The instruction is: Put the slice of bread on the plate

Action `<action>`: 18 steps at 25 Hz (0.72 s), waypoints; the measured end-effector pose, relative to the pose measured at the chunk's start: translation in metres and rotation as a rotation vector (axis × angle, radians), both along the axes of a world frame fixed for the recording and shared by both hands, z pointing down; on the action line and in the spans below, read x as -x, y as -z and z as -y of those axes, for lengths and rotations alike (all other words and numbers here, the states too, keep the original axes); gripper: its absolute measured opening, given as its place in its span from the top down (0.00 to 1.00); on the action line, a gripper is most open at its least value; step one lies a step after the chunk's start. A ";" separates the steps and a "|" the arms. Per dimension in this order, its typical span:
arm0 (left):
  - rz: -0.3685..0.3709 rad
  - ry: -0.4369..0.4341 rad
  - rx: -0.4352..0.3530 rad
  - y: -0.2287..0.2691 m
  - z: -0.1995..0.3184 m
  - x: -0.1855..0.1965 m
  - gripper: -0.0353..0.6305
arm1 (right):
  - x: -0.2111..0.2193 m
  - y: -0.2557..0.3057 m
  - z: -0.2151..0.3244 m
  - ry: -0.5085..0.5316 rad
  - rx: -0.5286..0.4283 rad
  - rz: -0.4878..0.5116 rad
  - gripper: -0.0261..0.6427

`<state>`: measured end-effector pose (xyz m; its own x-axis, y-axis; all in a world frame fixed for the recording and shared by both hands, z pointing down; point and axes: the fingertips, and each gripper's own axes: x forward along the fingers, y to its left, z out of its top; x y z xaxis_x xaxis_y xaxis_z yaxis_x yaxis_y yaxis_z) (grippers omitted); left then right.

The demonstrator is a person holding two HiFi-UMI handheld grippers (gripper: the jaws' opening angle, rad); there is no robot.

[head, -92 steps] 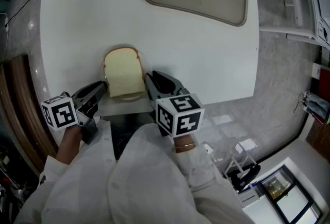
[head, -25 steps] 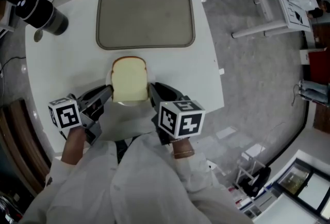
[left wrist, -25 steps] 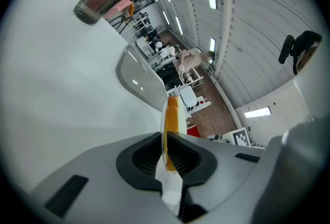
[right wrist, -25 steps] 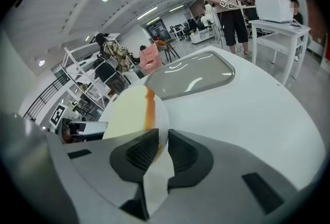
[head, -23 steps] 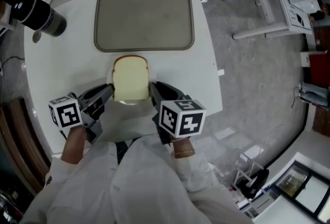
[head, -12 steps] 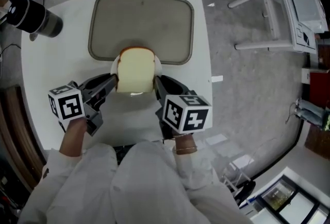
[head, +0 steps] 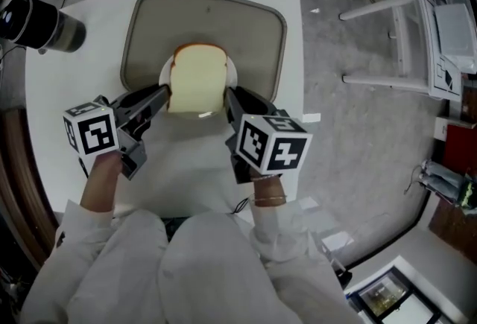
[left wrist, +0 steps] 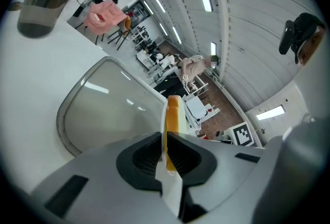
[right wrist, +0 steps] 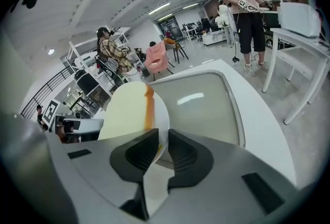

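Observation:
A pale slice of bread (head: 197,79) with a brown crust lies on a small white plate (head: 232,77). Both grippers hold that plate above the near part of a grey tray (head: 257,24). My left gripper (head: 162,97) is shut on the plate's left rim, my right gripper (head: 229,96) on its right rim. In the left gripper view the jaws (left wrist: 165,148) clamp the thin plate edge (left wrist: 164,133), with the bread's crust (left wrist: 172,115) just above it. The right gripper view shows its jaws (right wrist: 162,148) closed on the white rim (right wrist: 163,115), beside the bread (right wrist: 126,109).
The tray rests on a white table (head: 45,84). A dark cylinder like a camera lens (head: 41,21) hangs over the table's far left corner. White furniture frames (head: 417,32) stand on the grey floor to the right. A person (right wrist: 242,1) stands beyond the table.
Both grippers have carried the plate with the bread away from the body, from the table's near edge to over the tray's near part. The grips are unchanged.

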<state>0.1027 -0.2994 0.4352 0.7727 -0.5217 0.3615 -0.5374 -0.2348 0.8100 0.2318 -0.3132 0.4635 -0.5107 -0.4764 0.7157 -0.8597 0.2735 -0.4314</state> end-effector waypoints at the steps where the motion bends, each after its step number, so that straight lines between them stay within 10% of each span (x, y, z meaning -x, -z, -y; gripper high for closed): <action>1: 0.003 0.004 -0.002 -0.001 0.006 0.000 0.89 | 0.000 -0.002 0.006 0.001 0.001 0.003 0.86; 18: 0.046 0.040 0.026 -0.027 0.066 0.000 0.89 | -0.003 -0.029 0.061 0.012 0.024 0.001 0.86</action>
